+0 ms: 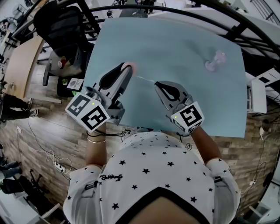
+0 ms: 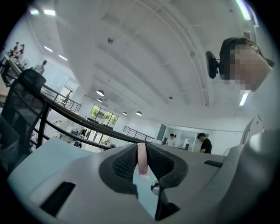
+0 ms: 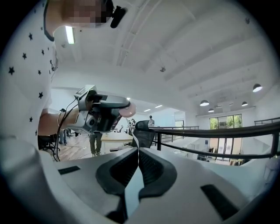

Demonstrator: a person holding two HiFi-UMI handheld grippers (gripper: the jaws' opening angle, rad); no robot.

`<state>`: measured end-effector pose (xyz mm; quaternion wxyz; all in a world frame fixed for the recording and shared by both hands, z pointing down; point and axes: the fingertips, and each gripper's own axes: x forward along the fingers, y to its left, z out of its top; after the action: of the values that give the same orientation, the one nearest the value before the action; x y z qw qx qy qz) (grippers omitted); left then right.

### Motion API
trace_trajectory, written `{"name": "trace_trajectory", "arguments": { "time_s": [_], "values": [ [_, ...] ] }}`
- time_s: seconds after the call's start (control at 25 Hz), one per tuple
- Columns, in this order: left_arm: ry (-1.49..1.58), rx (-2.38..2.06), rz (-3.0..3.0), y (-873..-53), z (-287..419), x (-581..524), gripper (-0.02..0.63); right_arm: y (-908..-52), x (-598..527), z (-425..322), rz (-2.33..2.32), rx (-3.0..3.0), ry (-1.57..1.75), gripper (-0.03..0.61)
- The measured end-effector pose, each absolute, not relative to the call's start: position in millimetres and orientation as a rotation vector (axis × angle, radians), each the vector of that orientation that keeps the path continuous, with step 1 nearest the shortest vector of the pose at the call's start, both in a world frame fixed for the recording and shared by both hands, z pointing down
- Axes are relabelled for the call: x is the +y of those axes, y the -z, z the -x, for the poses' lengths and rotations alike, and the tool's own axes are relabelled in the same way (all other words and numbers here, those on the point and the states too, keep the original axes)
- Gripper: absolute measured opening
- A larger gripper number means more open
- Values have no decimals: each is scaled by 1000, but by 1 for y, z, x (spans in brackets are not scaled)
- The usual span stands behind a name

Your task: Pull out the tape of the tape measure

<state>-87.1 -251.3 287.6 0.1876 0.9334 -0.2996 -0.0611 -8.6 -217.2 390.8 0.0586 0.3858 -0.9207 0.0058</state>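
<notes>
So the person has the little pink tape measure [image 1: 130, 66] pinched edge-on in the left gripper [image 1: 126, 72], just left of centre in the head view. The jaws are clamped on the flat case, I'd guess so it can't twist or slip when the pull comes. The right gripper [image 1: 158, 85] sits a bit to the right, its jaws squeezed right together on the end of the tape [image 1: 145, 79]. The tape shows as a thin pale line strung between the two tips, over the table, and I can't tell for sure whether it touches the top. Makes sense to me: one hand anchors the body, the other takes the blade, and facing each other like that the tape should come out straight instead of kinked. Looks like only a short bit is out so far, with plenty more to draw. The table [image 1: 175, 39] has a plain light blue top, mostly bare apart from a blurry pale pinkish thing [image 1: 215, 60] toward the upper right that I can't identify. Around it there's a curved black railing [image 1: 144, 8], a black office chair [image 1: 61, 24] at upper left, and a wood-look floor [image 1: 48, 131]. The gripper views show a big white open-plan room with ceiling lights [image 3: 204, 103] and a few people [image 2: 203, 143] standing far off.
</notes>
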Motion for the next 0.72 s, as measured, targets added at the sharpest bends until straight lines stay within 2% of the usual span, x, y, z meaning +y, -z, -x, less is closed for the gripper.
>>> {"name": "trace_trajectory", "arguments": {
  "time_s": [0.72],
  "values": [
    [146, -847, -2600, -299, 89, -252, 86, -406, -213, 11, -1155, -2719, -72, 3]
  ]
}}
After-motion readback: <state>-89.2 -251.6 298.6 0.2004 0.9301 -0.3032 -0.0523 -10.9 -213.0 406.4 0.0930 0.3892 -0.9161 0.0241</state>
